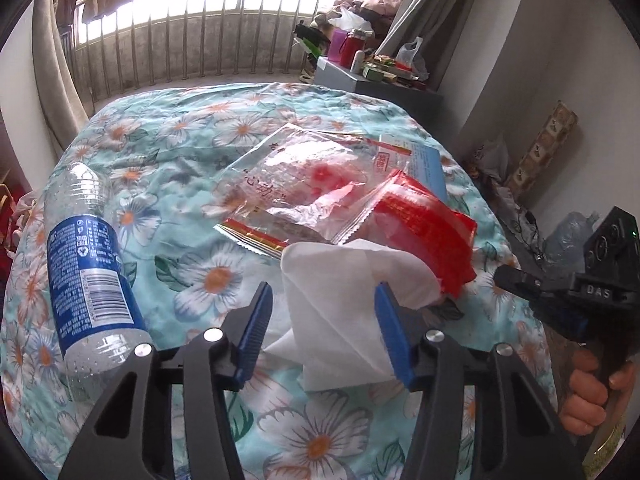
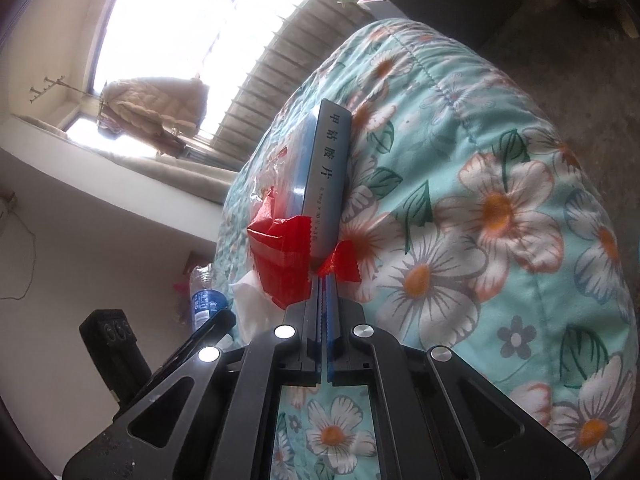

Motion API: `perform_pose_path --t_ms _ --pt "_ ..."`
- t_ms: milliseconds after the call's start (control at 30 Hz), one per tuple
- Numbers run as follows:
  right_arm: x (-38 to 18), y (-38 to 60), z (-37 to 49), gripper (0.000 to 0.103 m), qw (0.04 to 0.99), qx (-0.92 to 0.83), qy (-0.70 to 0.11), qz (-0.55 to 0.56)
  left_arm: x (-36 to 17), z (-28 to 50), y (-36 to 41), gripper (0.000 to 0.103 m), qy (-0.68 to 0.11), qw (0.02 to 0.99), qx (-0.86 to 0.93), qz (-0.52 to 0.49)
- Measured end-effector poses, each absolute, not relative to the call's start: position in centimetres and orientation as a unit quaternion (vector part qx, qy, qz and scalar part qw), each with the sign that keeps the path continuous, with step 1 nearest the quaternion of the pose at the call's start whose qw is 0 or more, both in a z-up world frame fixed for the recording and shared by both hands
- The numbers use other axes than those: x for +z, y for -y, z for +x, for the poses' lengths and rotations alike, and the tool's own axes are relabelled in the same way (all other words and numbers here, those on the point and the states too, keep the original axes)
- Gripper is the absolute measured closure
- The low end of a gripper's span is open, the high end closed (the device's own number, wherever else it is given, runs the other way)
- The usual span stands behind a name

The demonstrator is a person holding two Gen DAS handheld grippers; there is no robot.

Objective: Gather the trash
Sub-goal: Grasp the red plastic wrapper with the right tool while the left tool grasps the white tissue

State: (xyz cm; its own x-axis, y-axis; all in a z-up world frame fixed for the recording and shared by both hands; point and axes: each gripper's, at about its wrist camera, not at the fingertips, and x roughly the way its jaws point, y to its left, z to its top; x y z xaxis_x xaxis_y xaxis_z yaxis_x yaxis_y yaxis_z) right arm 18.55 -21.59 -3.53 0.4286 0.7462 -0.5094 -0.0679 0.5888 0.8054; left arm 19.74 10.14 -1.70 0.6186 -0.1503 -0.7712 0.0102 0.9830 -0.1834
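Observation:
My left gripper (image 1: 323, 300) is open, its blue fingers on either side of a white tissue (image 1: 340, 300) lying on the floral quilt (image 1: 180, 144). Behind the tissue lie a red wrapper (image 1: 424, 228), a clear plastic bag (image 1: 296, 184) and a blue medicine box (image 1: 424, 160). An empty plastic bottle (image 1: 88, 264) with a blue label lies at the left. My right gripper (image 2: 323, 276) is shut on the edge of the red wrapper (image 2: 280, 264), right beside the medicine box (image 2: 326, 176). The tissue (image 2: 248, 304) and bottle (image 2: 206, 300) show at its left.
A grey cabinet (image 1: 372, 84) crowded with bottles and boxes stands beyond the bed at the back right. Balcony railing (image 1: 200, 40) runs along the back. Clutter and cables lie on the floor at the right (image 1: 520, 208). The right gripper's body and the holding hand (image 1: 592, 392) show at the right edge.

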Motion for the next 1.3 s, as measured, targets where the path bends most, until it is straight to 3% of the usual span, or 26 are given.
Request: perform_pose_path --t_ms 167,233,300,400,867,1033,1300 --pt "-3.4 22.0 18.7 0.094 0.758 0.281 -0.454 0.375 -2.2 21.2 -10.5 0.051 -0.455 0.884 -0.044 -0.096" --pt "-3.1 21.8 19.0 0.073 0.761 0.288 -0.453 0.364 -2.4 21.6 -11.1 0.051 -0.466 0.873 -0.057 -0.136" --pt "-2.9 21.1 19.4 0.062 0.762 0.292 -0.454 0.356 -2.6 22.1 -11.6 0.051 -0.477 0.864 -0.053 -0.152" --pt "-3.2 20.5 20.1 0.060 0.756 0.294 -0.459 0.361 -2.7 22.8 -11.8 0.047 -0.485 0.860 -0.041 -0.153" --pt "-4.1 20.5 21.8 0.063 0.721 0.310 -0.458 0.417 -1.2 20.5 -9.5 0.048 -0.441 0.877 -0.126 -0.144" --pt "-4.3 19.9 22.0 0.078 0.715 0.313 -0.463 0.420 -0.9 19.7 -9.1 0.061 -0.434 0.885 -0.121 -0.120" --pt "-2.8 18.9 21.5 0.092 0.734 0.319 -0.450 0.396 -0.2 18.7 -9.3 0.088 -0.420 0.893 -0.123 -0.109"
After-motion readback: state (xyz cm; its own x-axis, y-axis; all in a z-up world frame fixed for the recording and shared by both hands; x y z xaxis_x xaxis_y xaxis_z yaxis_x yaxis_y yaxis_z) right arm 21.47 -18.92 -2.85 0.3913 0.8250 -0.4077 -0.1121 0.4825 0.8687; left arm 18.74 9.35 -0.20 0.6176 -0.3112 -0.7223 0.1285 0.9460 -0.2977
